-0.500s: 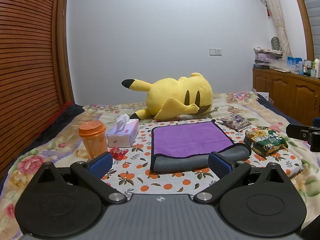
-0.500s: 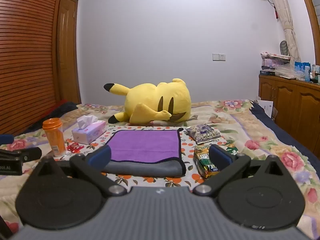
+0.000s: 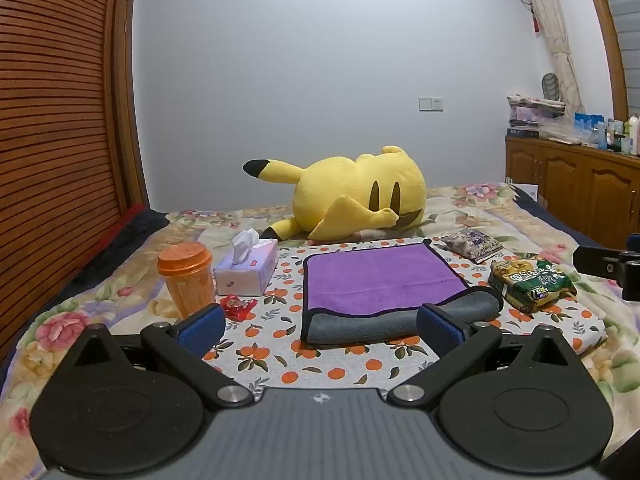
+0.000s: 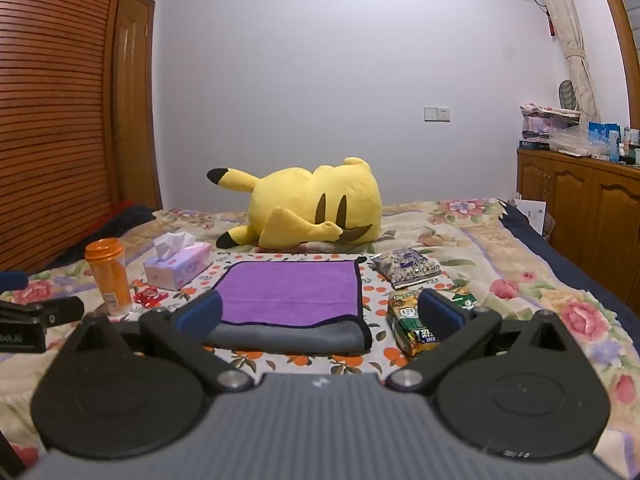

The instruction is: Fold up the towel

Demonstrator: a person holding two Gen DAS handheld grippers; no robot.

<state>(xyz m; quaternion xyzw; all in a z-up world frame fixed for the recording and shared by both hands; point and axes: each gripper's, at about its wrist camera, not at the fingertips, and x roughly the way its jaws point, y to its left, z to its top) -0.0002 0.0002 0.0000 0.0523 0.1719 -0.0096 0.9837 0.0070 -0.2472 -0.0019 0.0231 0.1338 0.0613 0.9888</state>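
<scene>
the towel (image 3: 380, 280) lies flat on the bed (image 3: 500, 208), its near edge rolled grey. the left gripper (image 3: 320, 330) and right gripper (image 4: 320, 314) hover released; each should pinch a near corner squarely.

Fuzzy purple-and-grey cloth towel (image 3: 380, 280) (image 4: 290, 292), plush yellow toy (image 3: 356, 196), glossy snack packet (image 3: 530, 284), slatted wooden wardrobe (image 3: 56, 140).

Black linkage arms with silver pivot screws, blue pads on the left gripper (image 3: 320, 326) and right gripper (image 4: 320, 312), ribbed grey housing, seemingly plastic.
</scene>
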